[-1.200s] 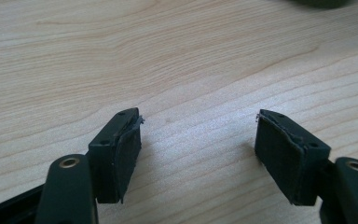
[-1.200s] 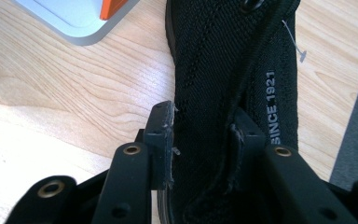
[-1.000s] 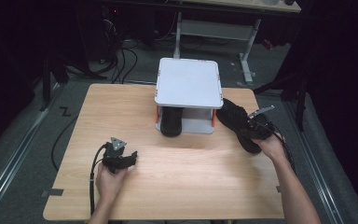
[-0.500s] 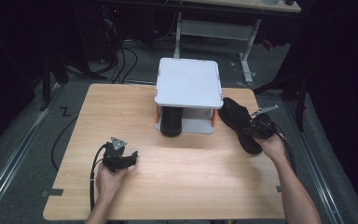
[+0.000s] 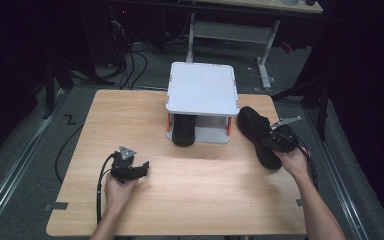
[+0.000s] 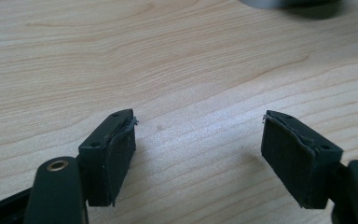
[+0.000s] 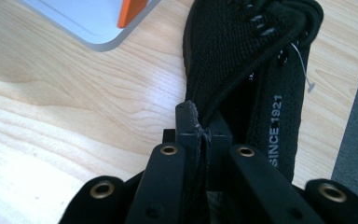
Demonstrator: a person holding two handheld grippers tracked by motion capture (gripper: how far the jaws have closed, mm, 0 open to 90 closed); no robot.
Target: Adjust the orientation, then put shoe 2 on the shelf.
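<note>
A black knit shoe [image 5: 254, 127] lies on the wooden table [image 5: 205, 190], to the right of a white rack [image 5: 202, 89]. My right gripper [image 5: 276, 142] is at its near end, shut on the rim of the shoe's opening. In the right gripper view the fabric edge of the shoe [image 7: 261, 56] is pinched between the closed jaws of my right gripper [image 7: 200, 122]. A second black shoe [image 5: 183, 129] stands under the rack's top. My left gripper [image 5: 141, 169] rests at the front left of the table. The jaws of my left gripper [image 6: 198, 122] are open, have just been opening wider, and have only bare wood between them.
The white rack [image 7: 88, 18] has orange posts and stands at the back middle of the table. The table's right edge runs close to the held shoe. Cables and a desk frame lie on the dark floor behind.
The right hand has shifted slightly at the shoe's near end, and its gripper now sits tight on the shoe's rim. The left hand has stayed where it was.
</note>
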